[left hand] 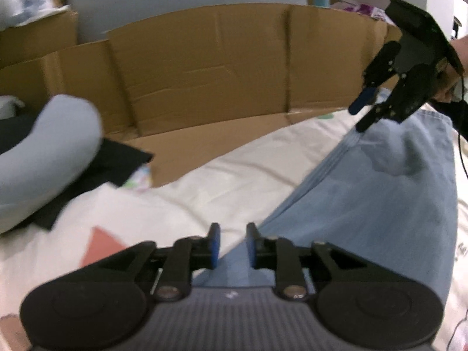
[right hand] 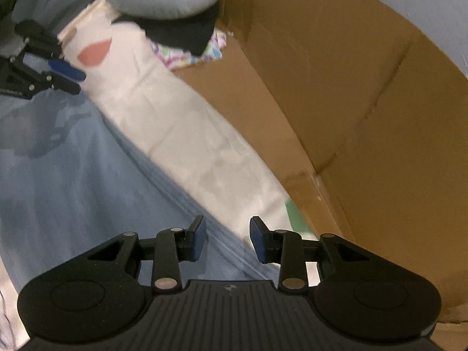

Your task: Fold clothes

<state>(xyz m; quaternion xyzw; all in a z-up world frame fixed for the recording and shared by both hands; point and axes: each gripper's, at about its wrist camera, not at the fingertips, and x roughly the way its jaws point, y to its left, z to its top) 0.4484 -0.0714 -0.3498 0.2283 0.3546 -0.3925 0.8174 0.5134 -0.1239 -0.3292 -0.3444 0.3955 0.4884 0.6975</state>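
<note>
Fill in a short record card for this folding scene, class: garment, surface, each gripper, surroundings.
garment: light blue jeans, lying flat
surface: cream printed bedsheet
left gripper: open, nothing between its pads, over the jeans' edge
right gripper: open, empty, over the jeans' edge beside the sheet
surroundings: cardboard box wall along the far side
other items: pale blue pillow lying on a black cloth

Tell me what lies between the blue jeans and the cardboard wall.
A strip of cream patterned bedsheet separates the jeans from the cardboard wall, plainest in the right wrist view.
</note>
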